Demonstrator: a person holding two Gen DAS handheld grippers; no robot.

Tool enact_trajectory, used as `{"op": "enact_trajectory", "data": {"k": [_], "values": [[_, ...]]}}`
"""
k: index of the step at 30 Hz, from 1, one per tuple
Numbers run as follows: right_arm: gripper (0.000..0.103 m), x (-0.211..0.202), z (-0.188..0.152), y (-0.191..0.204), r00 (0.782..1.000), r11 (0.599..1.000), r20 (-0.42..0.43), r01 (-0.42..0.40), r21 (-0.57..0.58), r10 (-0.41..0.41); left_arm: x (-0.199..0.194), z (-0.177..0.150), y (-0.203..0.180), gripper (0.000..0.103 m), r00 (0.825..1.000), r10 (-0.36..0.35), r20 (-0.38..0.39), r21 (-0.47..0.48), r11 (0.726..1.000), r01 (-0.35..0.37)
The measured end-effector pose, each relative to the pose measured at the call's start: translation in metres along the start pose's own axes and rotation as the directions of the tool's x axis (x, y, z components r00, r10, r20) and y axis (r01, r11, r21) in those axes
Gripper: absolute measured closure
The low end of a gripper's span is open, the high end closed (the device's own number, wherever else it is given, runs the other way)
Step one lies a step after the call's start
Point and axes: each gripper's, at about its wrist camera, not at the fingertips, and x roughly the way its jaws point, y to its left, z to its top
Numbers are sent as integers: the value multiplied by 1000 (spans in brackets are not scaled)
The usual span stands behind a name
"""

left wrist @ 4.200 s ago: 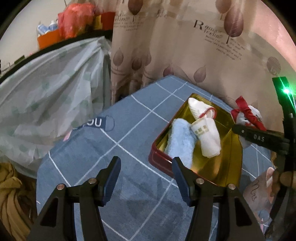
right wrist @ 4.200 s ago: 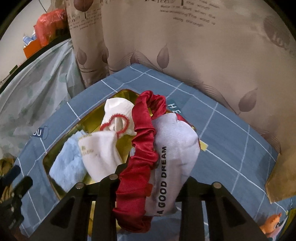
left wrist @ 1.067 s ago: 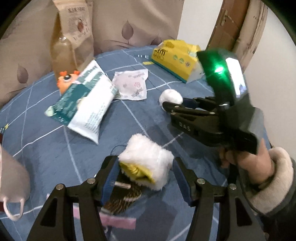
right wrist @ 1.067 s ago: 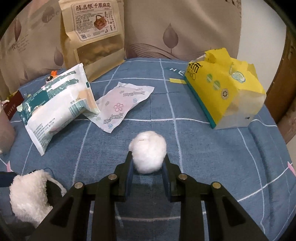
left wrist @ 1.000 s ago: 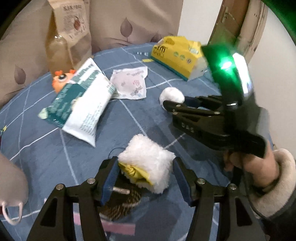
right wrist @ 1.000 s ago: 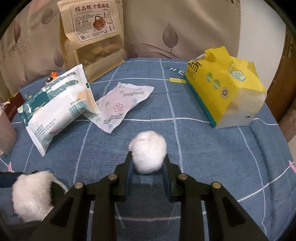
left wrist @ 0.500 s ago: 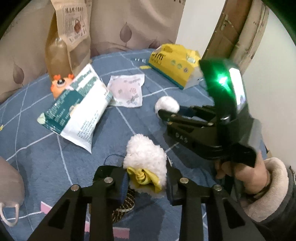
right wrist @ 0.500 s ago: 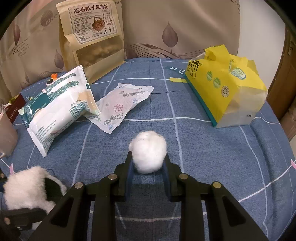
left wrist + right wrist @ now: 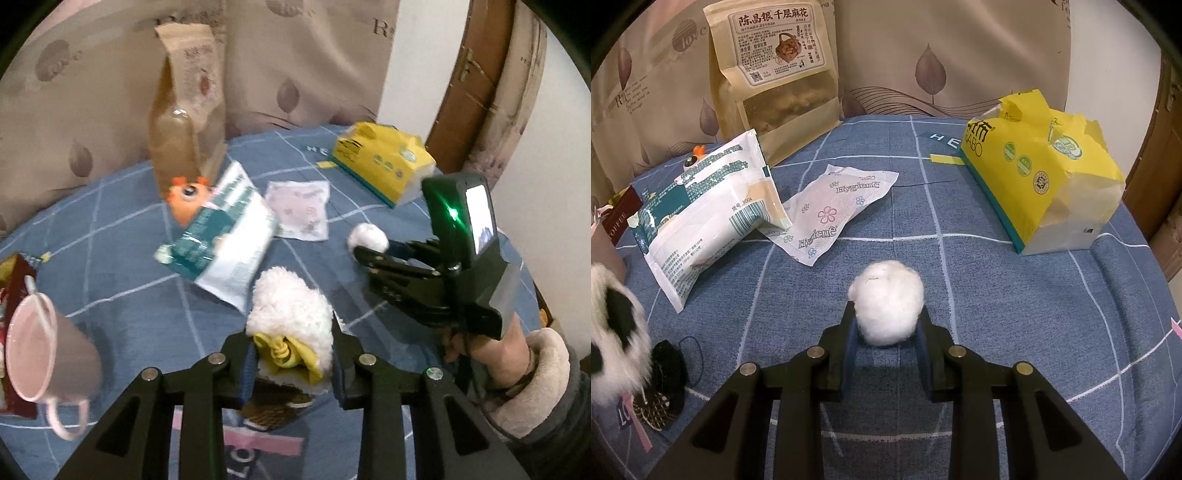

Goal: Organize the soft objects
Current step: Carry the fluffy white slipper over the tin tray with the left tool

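Newly lifted fleece bundle [image 9: 291,314] between clamped left tool [image 9: 291,363]; cotton ball [image 9: 886,301] in right tool's [image 9: 886,345] pinch.

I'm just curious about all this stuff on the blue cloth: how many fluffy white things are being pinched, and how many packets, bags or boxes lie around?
Fluffy white things: 2, the cotton ball and the plush roll
Packets, bags and boxes: 4, the brown snack bag, white-and-green packet, Hygiene sachet, yellow tissue pack
Total: 6

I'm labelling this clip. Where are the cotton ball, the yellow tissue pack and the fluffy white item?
cotton ball [image 9: 888,302], right wrist view, its middle
yellow tissue pack [image 9: 1027,166], right wrist view, its printed side
fluffy white item [image 9: 288,306], left wrist view, its fleecy top
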Motion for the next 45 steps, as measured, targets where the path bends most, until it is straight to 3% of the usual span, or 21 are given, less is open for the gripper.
{"op": "enact_trajectory", "data": {"k": [10,20,31,45], "values": [[76,0,0,1,1000,1000,0,0,-1,0,-36,0,47,71,994,95,48,-88,992,-90],[76,0,0,1,1000,1000,0,1,-1,-1,-76,-15,111,71,973,223,66,-197,958,-206],[76,0,1,2,1000,1000,0,2,-3,-2,-114,-37,192,71,922,385,39,-318,880,-354],[76,0,1,3,1000,1000,0,6,-6,-6,-131,-77,266,71,877,477,-60,-435,778,-453]]}}
